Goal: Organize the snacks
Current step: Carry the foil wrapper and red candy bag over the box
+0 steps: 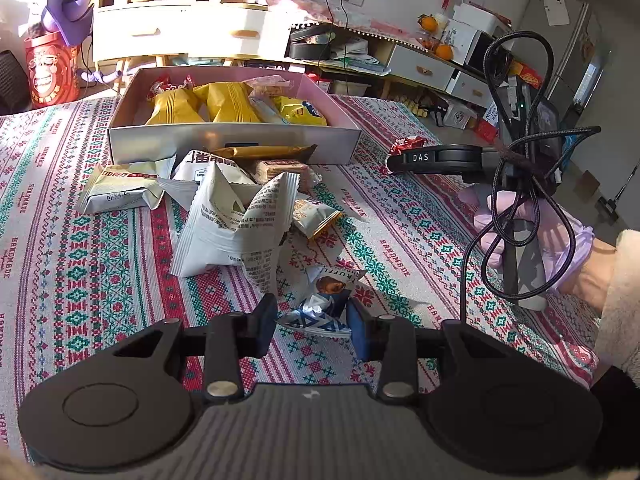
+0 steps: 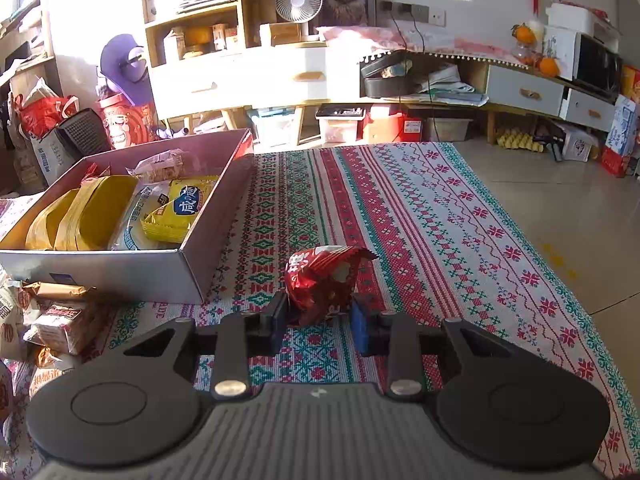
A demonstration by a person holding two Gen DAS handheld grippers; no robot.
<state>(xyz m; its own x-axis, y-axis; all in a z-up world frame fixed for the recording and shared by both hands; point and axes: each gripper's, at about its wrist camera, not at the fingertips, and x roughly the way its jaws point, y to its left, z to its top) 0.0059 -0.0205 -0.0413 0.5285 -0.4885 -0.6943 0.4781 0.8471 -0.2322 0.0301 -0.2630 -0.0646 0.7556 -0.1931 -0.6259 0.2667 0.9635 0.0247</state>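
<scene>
Snacks lie in a loose heap on the patterned table (image 1: 80, 248) in front of an open grey box (image 1: 236, 140) that already holds several yellow packets, so the sorting looks part done, with a fair pile still outside. Both hands seem to be at the pick-up step. The left gripper (image 1: 312, 330) has its fingers closed on a small blue-and-white truffle wrapper (image 1: 320, 312) at the near edge of the heap, the wrapper pinched between the pads and resting low over the cloth. The right gripper (image 2: 320, 320) has its fingers drawn in on either side of a red foil snack (image 2: 324, 280) that sits on the table to the right of the box, apart from the heap; the pads appear to press on its lower sides, though the grip looks shallow, taking only the near end of the packet. In the left wrist view the right gripper reaches in from the side, carried by a hand in a pale glove (image 1: 532, 236) with a cable looped over it. Next, each packet would need lifting clear of the table and carrying over the near wall of the box, then releasing into the free space beside the yellow packets. The crinkly foil could slip from so shallow a hold, so a steady lift seems wise.
</scene>
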